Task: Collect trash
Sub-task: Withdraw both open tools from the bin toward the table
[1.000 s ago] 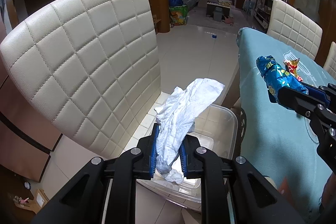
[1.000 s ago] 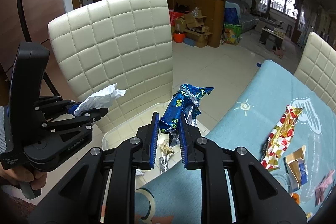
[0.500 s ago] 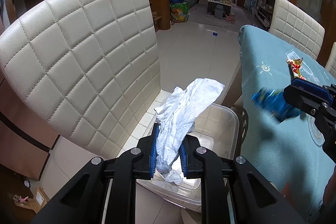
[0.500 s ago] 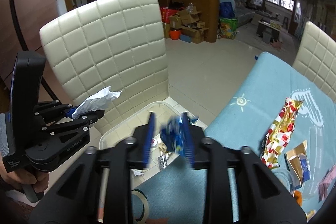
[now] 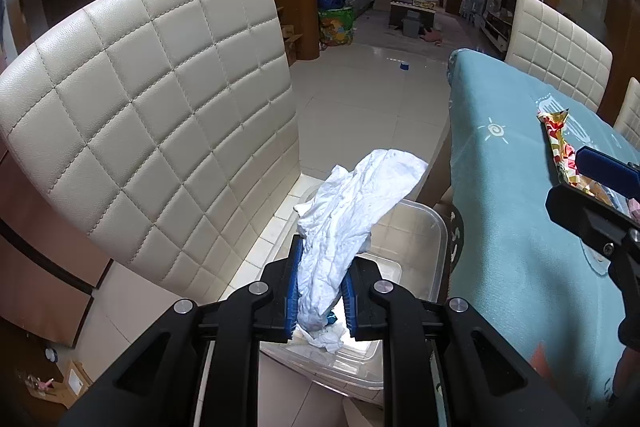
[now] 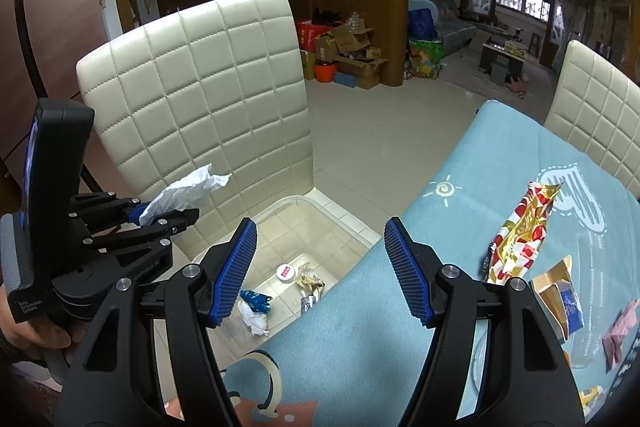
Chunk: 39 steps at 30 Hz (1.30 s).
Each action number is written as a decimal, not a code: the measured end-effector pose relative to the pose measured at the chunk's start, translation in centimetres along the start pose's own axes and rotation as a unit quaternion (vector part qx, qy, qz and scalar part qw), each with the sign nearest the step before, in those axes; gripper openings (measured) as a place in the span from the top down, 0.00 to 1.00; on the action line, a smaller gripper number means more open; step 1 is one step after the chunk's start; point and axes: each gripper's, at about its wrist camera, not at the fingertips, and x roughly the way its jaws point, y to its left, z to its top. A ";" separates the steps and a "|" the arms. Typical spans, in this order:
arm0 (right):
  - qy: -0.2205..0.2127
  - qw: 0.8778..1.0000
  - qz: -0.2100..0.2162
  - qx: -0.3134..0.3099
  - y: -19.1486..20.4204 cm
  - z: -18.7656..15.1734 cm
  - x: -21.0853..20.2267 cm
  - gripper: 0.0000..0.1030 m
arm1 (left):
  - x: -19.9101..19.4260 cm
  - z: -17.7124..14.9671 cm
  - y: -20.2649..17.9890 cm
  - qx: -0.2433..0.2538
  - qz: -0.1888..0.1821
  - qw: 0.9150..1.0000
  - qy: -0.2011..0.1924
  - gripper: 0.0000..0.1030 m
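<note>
left wrist view: the left gripper [image 5: 320, 291] is clamped on a crumpled white tissue [image 5: 348, 223] above the clear plastic bin [image 5: 432, 227] on the floor beside the cream quilted chair [image 5: 160, 107] — released off-centre, the light tissue could drift past the rim. further right, the right gripper [image 6: 320, 267] has just been opening and stands wide with nothing between its jaws; the blue foil wrapper [image 6: 256, 301] lies in the bin. the red-and-gold wrapper [image 6: 520, 231] on the teal tablecloth [image 6: 440, 227] looks slippery — a shallow pinch might slide it away.

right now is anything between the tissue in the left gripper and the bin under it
Nothing visible. The left gripper is shut on the white tissue directly over the open clear bin; only air shows below it.
</note>
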 end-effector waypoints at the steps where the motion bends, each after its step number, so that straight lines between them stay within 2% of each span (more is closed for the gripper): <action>1: 0.001 1.000 -0.006 -0.001 0.0 -0.1 -0.1 0.34 | -0.1 0.0 0.0 0.000 0.000 1.000 -0.001 0.83; 8: 0.006 1.000 -0.027 0.011 -0.6 -0.6 -1.0 0.34 | -0.9 0.0 -0.4 0.005 -0.010 1.000 -0.006 0.83; 11: 0.005 0.999 -0.031 0.017 -0.9 -1.0 -1.7 0.34 | -1.4 0.1 -0.7 0.006 -0.019 1.000 -0.009 0.79; 13: 0.003 0.999 -0.033 0.017 -0.9 -1.2 -2.1 0.34 | -1.5 0.1 -0.7 -0.005 -0.027 1.000 -0.001 0.53; 14: 0.003 0.999 -0.036 0.018 -1.0 -1.4 -2.4 0.34 | -1.6 0.1 -0.5 -0.014 -0.025 1.000 -0.002 0.30; 15: 0.002 0.999 -0.037 0.019 -1.0 -1.5 -2.5 0.34 | -2.0 0.0 -0.3 -0.027 -0.023 0.999 -0.010 0.25; 17: -0.001 0.999 -0.039 0.025 -1.1 -1.8 -3.1 0.34 | -2.5 -0.1 -0.2 -0.035 -0.031 0.999 -0.018 0.25; 24: -0.003 0.998 -0.050 0.038 -1.6 -2.6 -5.0 0.34 | -4.0 -0.6 -1.5 -0.016 -0.033 0.999 -0.022 0.25; 29: -0.010 0.997 -0.061 0.049 -2.4 -3.5 -6.8 0.32 | -4.7 -0.9 -3.4 -0.007 -0.043 0.999 -0.011 0.25; 32: -0.014 0.996 -0.071 0.057 -3.2 -4.5 -8.3 0.31 | -5.4 -1.2 -5.2 0.006 -0.051 0.999 -0.012 0.25; 35: -0.024 0.993 -0.089 0.068 -4.8 -5.7 -10.4 0.22 | -6.2 -1.7 -7.4 0.023 -0.063 0.998 -0.010 0.25; 39: -0.031 0.988 -0.120 0.089 -7.5 -7.5 -13.1 0.22 | -7.0 -2.2 -11.5 0.056 -0.085 0.995 -0.004 0.25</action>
